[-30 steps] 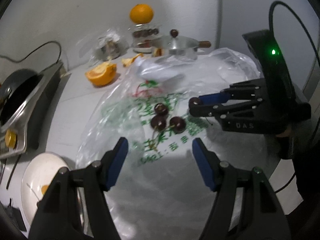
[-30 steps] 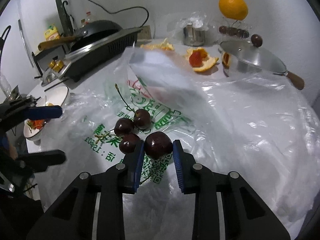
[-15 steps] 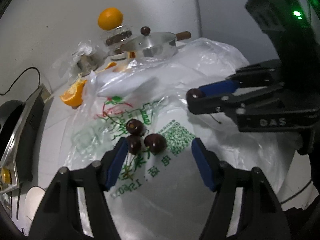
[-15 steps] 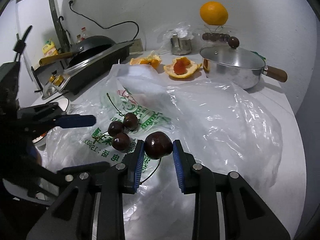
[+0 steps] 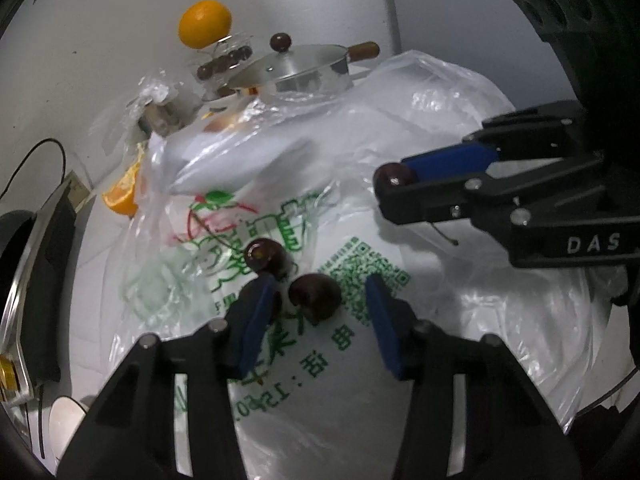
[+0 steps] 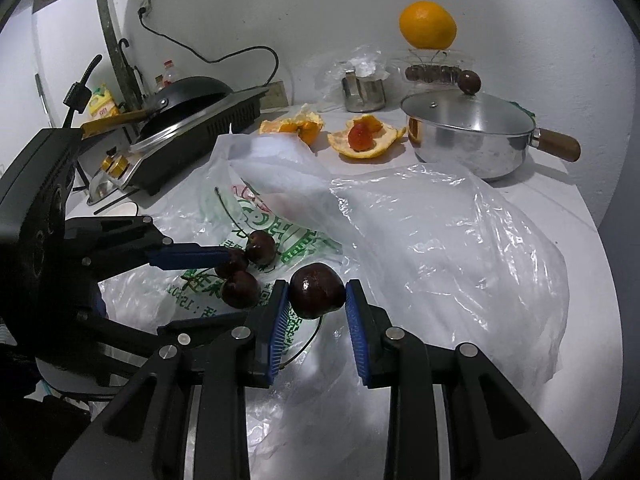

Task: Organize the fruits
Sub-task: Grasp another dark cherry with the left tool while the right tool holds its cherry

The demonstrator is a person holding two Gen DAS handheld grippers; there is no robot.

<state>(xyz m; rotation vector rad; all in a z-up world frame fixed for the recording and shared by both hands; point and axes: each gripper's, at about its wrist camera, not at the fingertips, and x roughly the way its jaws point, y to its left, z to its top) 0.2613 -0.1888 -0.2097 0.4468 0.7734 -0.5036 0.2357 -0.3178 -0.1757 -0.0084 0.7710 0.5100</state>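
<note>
My right gripper is shut on a dark red cherry with its stem hanging below, held above a clear plastic bag; it also shows in the left wrist view. Three more cherries lie on the bag's printed part. My left gripper is open, low over them, with one cherry between its fingers, another just beyond and one partly hidden behind the left finger. In the right wrist view the left gripper reaches in around the same cherries.
A steel pot with lid stands at the back right. An orange sits on a clear box of dark fruit. Orange peels lie behind the bag. A stove with a black pan is at the left. A white dish is near left.
My left gripper moved forward and down, so a cherry now lies between its open fingers. My right gripper lifted and drew back a little, still holding its cherry.
</note>
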